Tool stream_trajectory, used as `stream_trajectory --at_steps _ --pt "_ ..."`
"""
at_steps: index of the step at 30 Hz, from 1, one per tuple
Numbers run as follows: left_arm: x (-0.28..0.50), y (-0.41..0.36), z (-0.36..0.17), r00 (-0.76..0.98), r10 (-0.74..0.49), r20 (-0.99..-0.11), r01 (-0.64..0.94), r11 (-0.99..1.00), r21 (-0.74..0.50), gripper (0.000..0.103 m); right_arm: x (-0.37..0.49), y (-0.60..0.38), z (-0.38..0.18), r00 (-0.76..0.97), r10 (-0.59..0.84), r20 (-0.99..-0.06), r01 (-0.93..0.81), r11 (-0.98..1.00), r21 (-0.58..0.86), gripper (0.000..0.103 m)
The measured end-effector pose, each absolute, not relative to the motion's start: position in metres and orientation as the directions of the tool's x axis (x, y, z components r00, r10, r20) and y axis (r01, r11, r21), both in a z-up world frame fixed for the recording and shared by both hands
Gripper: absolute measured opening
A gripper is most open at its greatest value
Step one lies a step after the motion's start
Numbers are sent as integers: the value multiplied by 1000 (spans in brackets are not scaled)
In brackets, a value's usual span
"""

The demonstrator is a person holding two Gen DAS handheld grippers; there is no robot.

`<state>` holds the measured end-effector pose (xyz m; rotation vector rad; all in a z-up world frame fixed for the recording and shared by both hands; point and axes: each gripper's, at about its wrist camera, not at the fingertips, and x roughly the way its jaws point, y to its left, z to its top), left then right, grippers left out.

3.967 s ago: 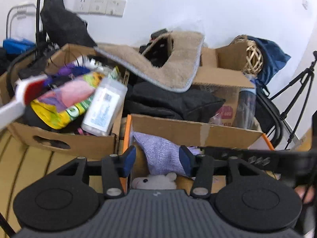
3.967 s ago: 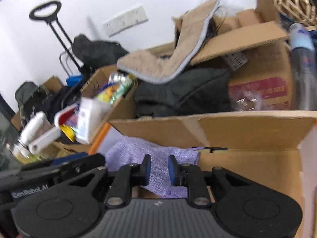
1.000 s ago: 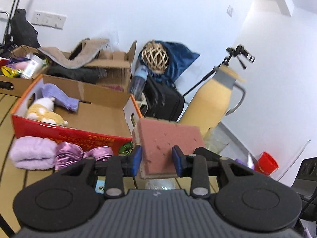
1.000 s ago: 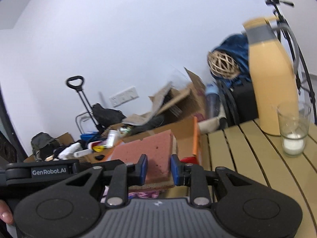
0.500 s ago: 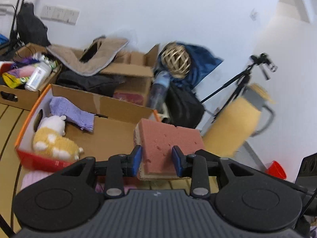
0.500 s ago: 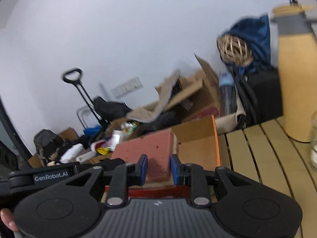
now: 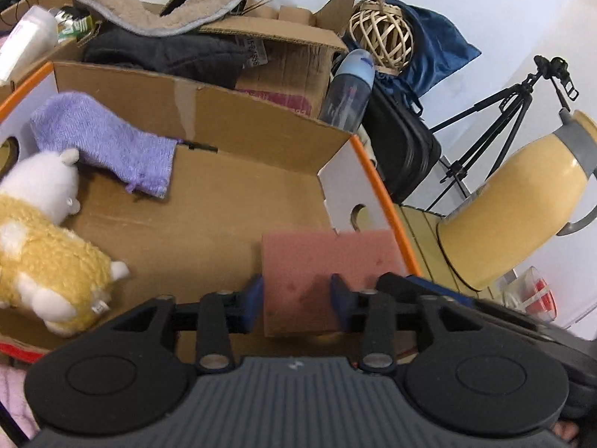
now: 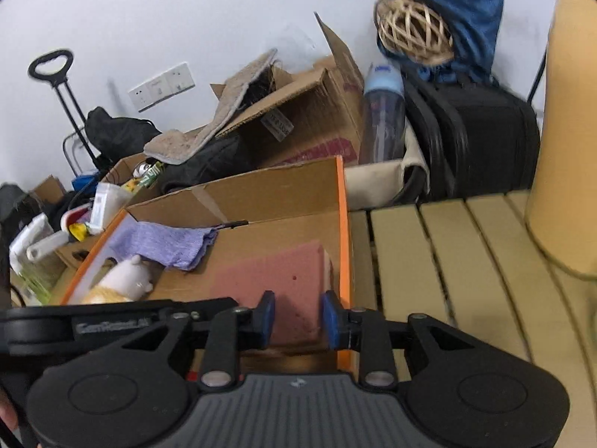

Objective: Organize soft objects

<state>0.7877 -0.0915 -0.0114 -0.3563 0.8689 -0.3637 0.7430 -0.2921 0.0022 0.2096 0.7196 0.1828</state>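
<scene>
A pink sponge (image 7: 324, 261) (image 8: 276, 276) sits low in the right end of the orange-edged cardboard box (image 7: 395, 216) (image 8: 341, 224). My left gripper (image 7: 295, 300) and right gripper (image 8: 298, 315) both straddle its near edge. Both sets of jaws are opening, with the sponge still between them and the pads no longer squeezing it. At the left end of the box lie a yellow and white plush toy (image 7: 44, 254) (image 8: 127, 276) and a purple knitted cloth (image 7: 100, 138) (image 8: 164, 242). The sponge's underside is hidden.
A yellow jug (image 7: 511, 209) and a glass (image 7: 533, 291) stand on the slatted table (image 8: 429, 261) right of the box. Behind it are cluttered cardboard boxes, a bottle (image 7: 349, 89), a black bag (image 7: 403, 149), a wicker ball (image 7: 380, 33) and a tripod (image 7: 503, 112).
Both grippers carried the sponge leftward and down into the box's right end. Their jaws have widened, and the sponge has dropped lower between them.
</scene>
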Motion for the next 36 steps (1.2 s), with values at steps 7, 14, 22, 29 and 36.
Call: stream_trajectory --at_steps 7,14,22,29,36 --pt "754 -76 29 638 -444 -629 198 884 -424 54 709 -291 54 804 209 -557 -130 975 177 43" --pt "667 -44 125 766 -377 -521 287 926 -246 73 650 -294 122 842 229 -488 -182 973 142 60" --pt "525 -7 126 926 -192 -324 194 981 -27 88 538 -282 112 876 286 -389 -281 957 72 68" --pt "389 23 58 952 -156 -264 174 984 46 100 404 -268 44 918 221 -328 -260 962 -78 82" --pt "332 42 18 925 -130 -357 128 991 -28 100 323 -267 -4 902 172 -395 -179 984 20 82"
